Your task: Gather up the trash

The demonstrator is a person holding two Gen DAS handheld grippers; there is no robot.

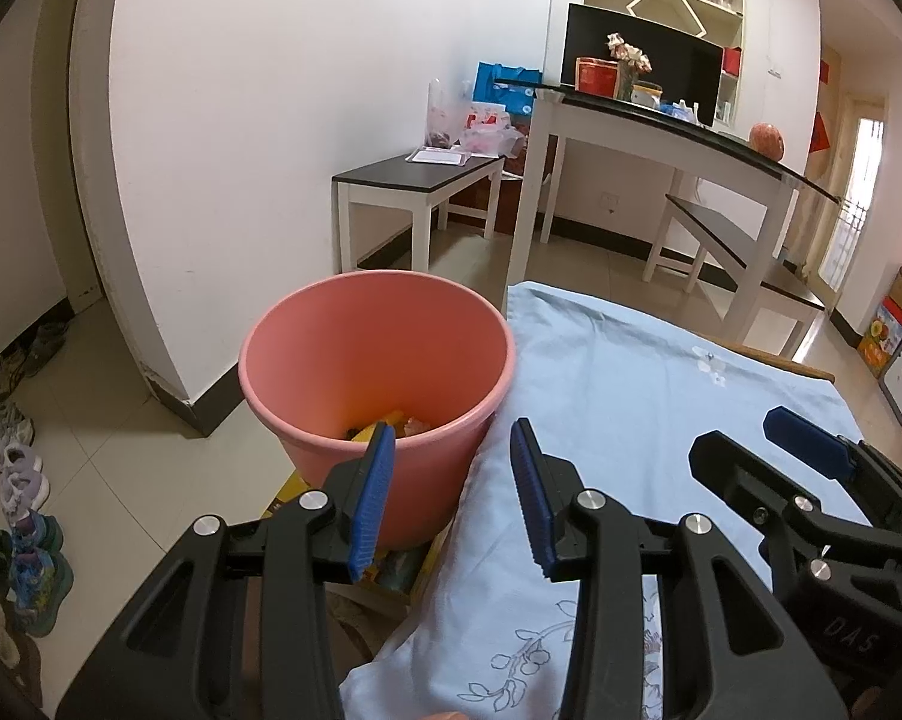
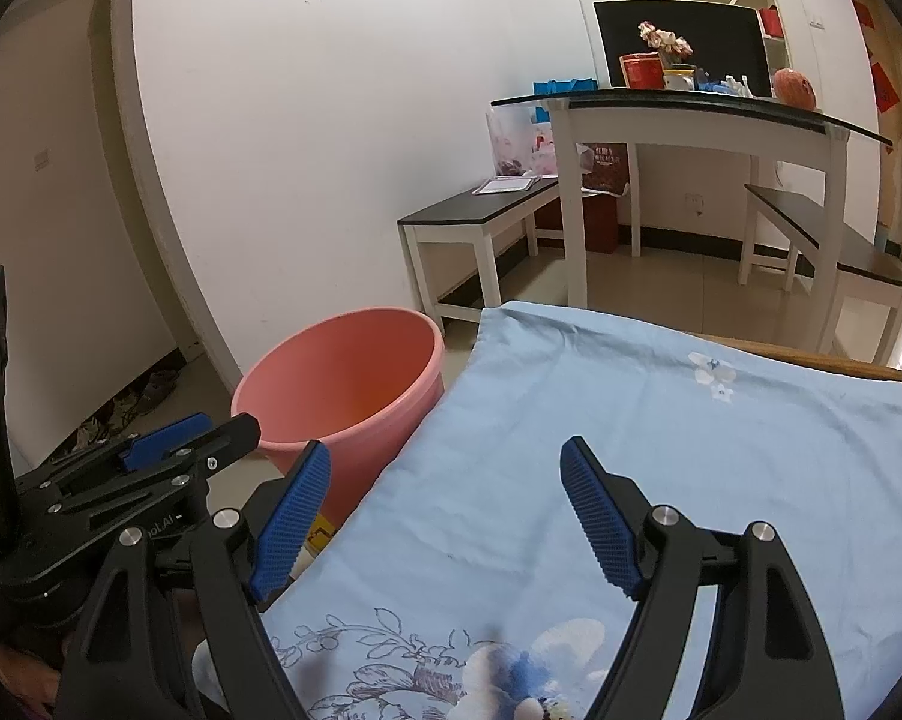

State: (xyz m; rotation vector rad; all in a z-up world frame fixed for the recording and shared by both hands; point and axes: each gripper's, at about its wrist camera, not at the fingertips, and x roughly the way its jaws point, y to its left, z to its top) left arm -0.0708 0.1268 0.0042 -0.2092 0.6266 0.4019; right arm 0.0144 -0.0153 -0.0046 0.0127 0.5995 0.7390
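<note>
While both grippers hang above a blue cloth (image 2: 661,450) spread over the tabletop (image 2: 811,360), neither one grasps anything. The left gripper (image 1: 454,480) has its fingers (image 1: 372,498) released, with only air between the blue pads; it sits over the cloth's left edge, next to a pink bin (image 1: 372,372). The right gripper (image 2: 444,516) is spread wider, also empty, over the printed flowers on the cloth.

The bin stands beside the tabletop's left edge, touching or nearly touching the cloth. Trash (image 1: 390,423) lies at its bottom: yellow and pale scraps, though the left finger hides most of it, so what they are is hard to say. Under the bin something yellow shows, perhaps a box.

Behind stand a low dark bench (image 1: 414,174) with a flat packet on it, and a taller white table (image 1: 661,126) carrying a red box, a vase of flowers and an orange ball. A black screen and shelves rise behind that. Shoes (image 1: 12,480) line the floor on the left in the left wrist view.

Writing: "DAS" on the right gripper's body in the left view, and part of a word ending ".AI" on the left gripper in the right view.
</note>
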